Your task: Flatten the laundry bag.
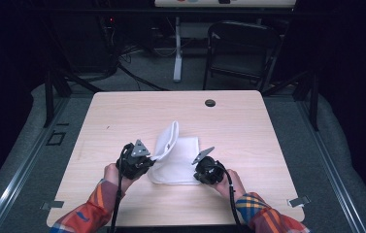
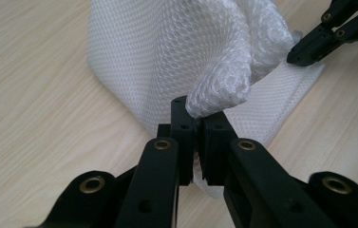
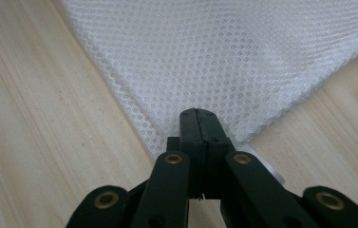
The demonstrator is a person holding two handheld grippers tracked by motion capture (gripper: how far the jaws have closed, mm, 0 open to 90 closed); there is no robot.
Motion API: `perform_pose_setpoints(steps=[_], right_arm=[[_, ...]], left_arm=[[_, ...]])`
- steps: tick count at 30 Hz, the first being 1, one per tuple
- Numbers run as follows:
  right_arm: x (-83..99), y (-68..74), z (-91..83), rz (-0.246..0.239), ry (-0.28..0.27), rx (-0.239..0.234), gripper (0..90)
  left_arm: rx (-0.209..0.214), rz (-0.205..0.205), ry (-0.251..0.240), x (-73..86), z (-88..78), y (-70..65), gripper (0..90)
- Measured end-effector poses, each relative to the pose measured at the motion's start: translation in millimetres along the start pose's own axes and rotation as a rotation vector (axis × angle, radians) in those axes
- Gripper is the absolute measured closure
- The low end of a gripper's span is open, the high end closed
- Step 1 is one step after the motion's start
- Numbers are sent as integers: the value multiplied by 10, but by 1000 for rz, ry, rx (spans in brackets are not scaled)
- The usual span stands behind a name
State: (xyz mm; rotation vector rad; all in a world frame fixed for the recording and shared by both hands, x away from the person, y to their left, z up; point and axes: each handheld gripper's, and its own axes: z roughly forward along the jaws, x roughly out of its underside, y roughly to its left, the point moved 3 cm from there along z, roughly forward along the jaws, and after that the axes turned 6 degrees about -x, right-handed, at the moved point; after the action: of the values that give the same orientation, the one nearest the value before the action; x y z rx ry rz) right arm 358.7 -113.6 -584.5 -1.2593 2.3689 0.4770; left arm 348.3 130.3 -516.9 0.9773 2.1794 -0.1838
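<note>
Left tool [image 2: 194, 124] clenches a raised fold of the white mesh bag [image 2: 176, 52]; right tool [image 3: 199, 124] pinches its flat corner on the bench [image 3: 34, 118], seen close up.

A pale wooden table [image 1: 122, 116] — a white mesh bag [image 1: 183, 160] lies near its front edge.

Table [image 1: 122, 121] evenly lit, surroundings dark; close views sharp, slight glare on mesh [image 2: 167, 47].
</note>
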Motion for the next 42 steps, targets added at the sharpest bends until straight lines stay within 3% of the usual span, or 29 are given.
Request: perform_pose_setpoints(steps=[16,25,42], right_arm=[[11,-34,-16,8,9,10,900],[20,-52,-27,14,14,15,900],[48,-109,-60,27,29,21,900]], left_arm=[[-42,-35,9,127,-31,127,858],[-50,-29,56,175,-4,151,858],[-15,-72,108,295,58,210,867]])
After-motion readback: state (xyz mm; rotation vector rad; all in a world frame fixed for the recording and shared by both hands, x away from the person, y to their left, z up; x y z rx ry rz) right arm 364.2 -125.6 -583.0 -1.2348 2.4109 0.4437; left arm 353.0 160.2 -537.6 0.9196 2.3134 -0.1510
